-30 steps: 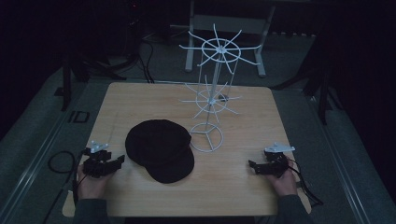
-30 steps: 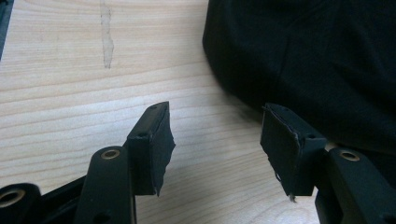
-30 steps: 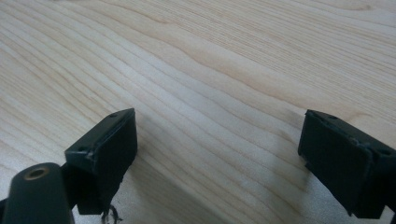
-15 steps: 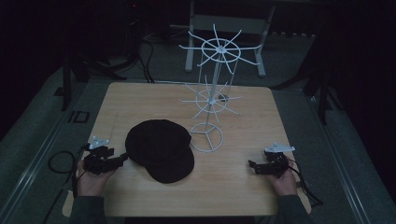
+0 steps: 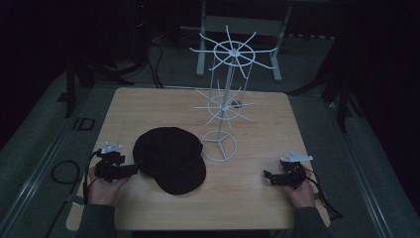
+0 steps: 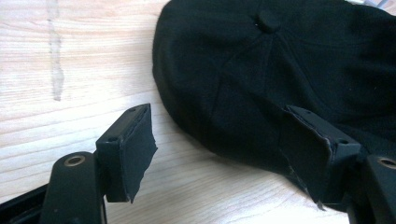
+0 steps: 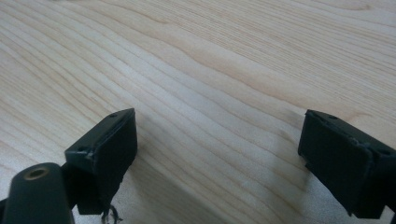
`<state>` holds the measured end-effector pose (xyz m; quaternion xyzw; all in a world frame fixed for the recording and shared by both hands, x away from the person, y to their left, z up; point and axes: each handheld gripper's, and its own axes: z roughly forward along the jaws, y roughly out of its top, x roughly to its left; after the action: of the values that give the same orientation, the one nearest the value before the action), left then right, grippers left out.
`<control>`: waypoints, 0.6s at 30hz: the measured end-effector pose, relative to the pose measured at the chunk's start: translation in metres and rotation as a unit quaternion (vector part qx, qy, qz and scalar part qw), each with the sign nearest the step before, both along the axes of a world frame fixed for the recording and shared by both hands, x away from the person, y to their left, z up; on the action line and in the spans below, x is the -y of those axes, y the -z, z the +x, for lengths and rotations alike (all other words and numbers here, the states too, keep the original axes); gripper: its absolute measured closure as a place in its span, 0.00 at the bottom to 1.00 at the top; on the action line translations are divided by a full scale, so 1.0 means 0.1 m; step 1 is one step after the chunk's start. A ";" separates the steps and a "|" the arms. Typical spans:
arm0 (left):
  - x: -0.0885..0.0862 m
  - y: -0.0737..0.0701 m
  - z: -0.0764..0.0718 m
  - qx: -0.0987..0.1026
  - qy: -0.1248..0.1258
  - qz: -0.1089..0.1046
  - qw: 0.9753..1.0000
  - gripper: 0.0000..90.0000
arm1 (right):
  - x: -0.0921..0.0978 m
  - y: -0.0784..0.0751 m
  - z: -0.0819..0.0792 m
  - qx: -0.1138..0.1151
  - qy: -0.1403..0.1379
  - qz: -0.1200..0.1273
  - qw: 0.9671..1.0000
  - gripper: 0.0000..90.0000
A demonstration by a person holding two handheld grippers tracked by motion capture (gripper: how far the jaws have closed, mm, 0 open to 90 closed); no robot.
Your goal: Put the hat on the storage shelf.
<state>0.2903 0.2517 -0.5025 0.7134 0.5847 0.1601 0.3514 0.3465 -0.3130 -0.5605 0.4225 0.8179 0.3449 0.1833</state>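
A black cap point(image 5: 171, 157) lies flat on the wooden table point(image 5: 257, 203), left of centre, its crown button point(image 6: 267, 20) facing up. My left gripper point(image 5: 130, 170) is open at the cap's left edge; in the left gripper view point(image 6: 224, 154) the cap's rim lies between the jaws, with one pad over the fabric. A white wire rack point(image 5: 225, 94) with spoked hooks stands behind the cap on a ring base. My right gripper point(image 5: 270, 177) rests open at the table's right front, with bare wood between its jaws point(image 7: 217, 158).
Cables trail from both grippers off the table's front corners. A dark mat and floor surround the table, with a grey stand point(image 5: 237, 25) behind it. Bare wood point(image 5: 247, 183) stretches between the cap and the right gripper.
My left gripper has moved right, toward the cap, and now reaches its left rim. The right gripper and the cap have stayed where they were.
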 end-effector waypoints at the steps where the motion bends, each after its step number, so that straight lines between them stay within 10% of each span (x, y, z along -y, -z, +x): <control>1: 0.02 0.01 0.01 -0.002 0.001 0.001 1.000 0.30 | 0.00 0.00 0.00 0.000 0.000 0.000 1.000 0.13; 18: 0.15 0.16 0.22 -0.037 -0.006 -0.011 0.999 0.28 | 0.00 0.00 0.00 0.000 0.000 0.000 1.000 0.13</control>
<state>0.3125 0.2363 -0.5185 0.7118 0.6032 0.1290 0.3360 0.3465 -0.3130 -0.5605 0.4225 0.8179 0.3449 0.1833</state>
